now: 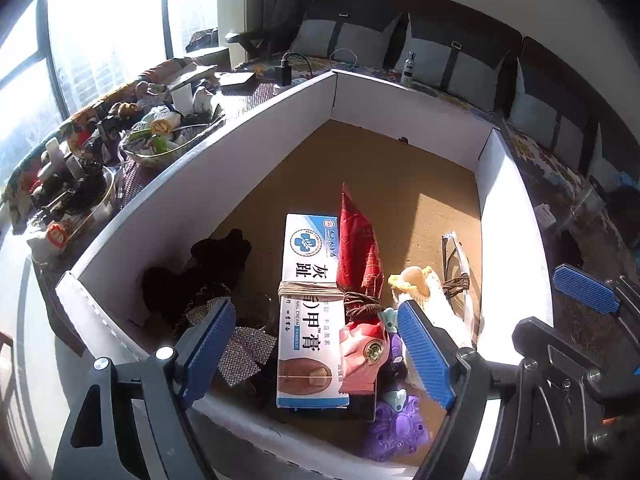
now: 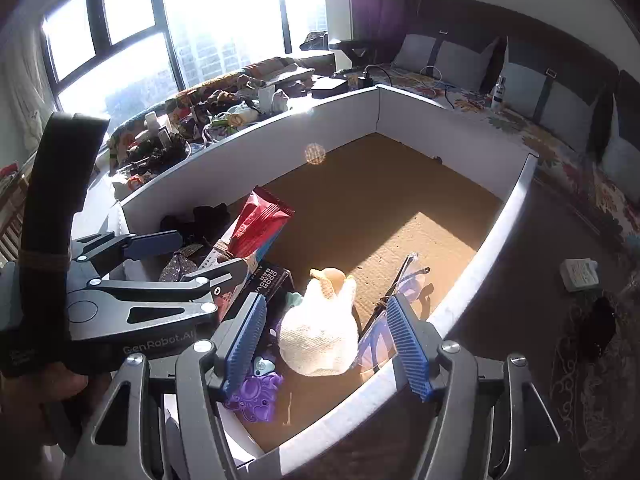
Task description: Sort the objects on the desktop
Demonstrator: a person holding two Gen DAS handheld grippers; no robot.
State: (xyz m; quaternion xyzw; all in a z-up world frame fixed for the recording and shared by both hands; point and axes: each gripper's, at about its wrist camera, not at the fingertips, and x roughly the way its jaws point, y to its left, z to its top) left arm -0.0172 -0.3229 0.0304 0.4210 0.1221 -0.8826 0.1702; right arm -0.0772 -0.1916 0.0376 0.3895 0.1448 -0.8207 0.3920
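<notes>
1. While both tongs hang over the near end of the cardboard box (image 1: 256,128), neither grips anything: the left tongs (image 1: 316,354) stand wide apart above the cream carton (image 1: 310,304), and the right tongs (image 2: 326,346) stand just as wide around the knitted toy (image 2: 320,334) without visibly touching it.
2. To do this step well, I judge each pair should pick one item, centre it between the pads, and drop straight down before closing, since the pile is crowded and a slanted approach could snag a neighbour.
3. The carton is a long white-and-blue box tied round its middle with brown string, which also binds the red snack packet (image 1: 360,248) lying against its right side; lifting one likely drags the other.
4. The toy is a cream knit lump with a yellowish tip, soft, so it should squash and hold easily.
5. Nearby lie a purple plastic toy (image 1: 396,432), clear glasses (image 1: 456,264) by the right wall, a sparkly bow (image 1: 244,352) and a black cloth item (image 1: 200,276).
6. Everything sits bunched at the box's near end; the far floor is bare cardboard.
</notes>
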